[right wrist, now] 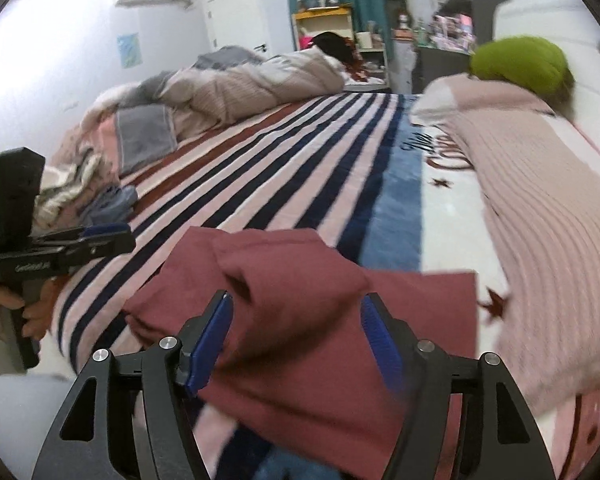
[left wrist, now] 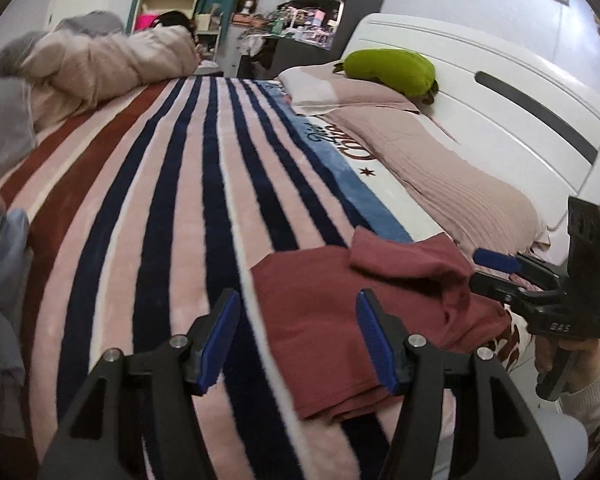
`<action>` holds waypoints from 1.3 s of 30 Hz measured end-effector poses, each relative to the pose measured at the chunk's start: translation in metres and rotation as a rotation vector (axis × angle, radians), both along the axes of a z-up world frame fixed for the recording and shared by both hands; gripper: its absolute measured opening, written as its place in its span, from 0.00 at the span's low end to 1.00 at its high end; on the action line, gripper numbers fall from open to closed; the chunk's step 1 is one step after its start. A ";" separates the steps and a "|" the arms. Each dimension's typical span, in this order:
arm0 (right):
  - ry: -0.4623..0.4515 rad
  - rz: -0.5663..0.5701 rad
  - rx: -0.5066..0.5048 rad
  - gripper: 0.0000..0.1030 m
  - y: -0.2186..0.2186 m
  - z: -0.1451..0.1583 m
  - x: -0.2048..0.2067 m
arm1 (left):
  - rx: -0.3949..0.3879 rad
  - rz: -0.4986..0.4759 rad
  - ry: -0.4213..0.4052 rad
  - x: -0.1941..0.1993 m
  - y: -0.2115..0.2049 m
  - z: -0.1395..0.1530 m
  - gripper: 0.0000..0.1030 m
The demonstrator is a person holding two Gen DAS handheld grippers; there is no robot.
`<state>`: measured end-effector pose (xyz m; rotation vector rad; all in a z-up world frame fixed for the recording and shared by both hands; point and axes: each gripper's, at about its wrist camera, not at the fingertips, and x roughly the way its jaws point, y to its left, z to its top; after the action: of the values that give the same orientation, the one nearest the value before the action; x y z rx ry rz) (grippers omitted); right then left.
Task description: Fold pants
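Observation:
The dark red pants (left wrist: 340,320) lie folded in a bundle on the striped blanket near the bed's front edge; they also show in the right wrist view (right wrist: 308,320). My left gripper (left wrist: 296,340) is open and empty, just above the pants' left part. My right gripper (right wrist: 300,344) is open over the bundle, with nothing between its pads. The right gripper also shows in the left wrist view (left wrist: 496,270) at the pants' right side. The left gripper appears at the left in the right wrist view (right wrist: 108,236).
The striped blanket (left wrist: 160,208) covers the bed. A pink ribbed pillow (left wrist: 460,184) and a green cushion (left wrist: 392,72) lie by the white headboard (left wrist: 500,92). A rumpled duvet (right wrist: 252,84) and a pile of clothes (right wrist: 84,184) lie at the far left.

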<state>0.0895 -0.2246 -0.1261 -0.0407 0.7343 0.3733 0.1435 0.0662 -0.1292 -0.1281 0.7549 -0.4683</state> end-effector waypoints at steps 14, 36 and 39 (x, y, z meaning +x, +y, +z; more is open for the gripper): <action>-0.028 -0.170 -0.277 0.22 0.049 -0.040 0.035 | -0.063 0.027 0.034 0.018 0.020 -0.026 0.55; 0.030 -0.531 0.167 0.30 -0.096 -0.038 -0.047 | -0.025 -0.071 0.069 0.018 -0.019 -0.029 0.57; -0.006 -0.515 0.153 0.42 -0.101 -0.028 -0.045 | -0.037 -0.102 0.075 0.018 -0.023 -0.027 0.61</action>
<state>0.0448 -0.3260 -0.1543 0.2877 0.6804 -0.0643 0.1610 0.0431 -0.1564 -0.1425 0.8288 -0.5765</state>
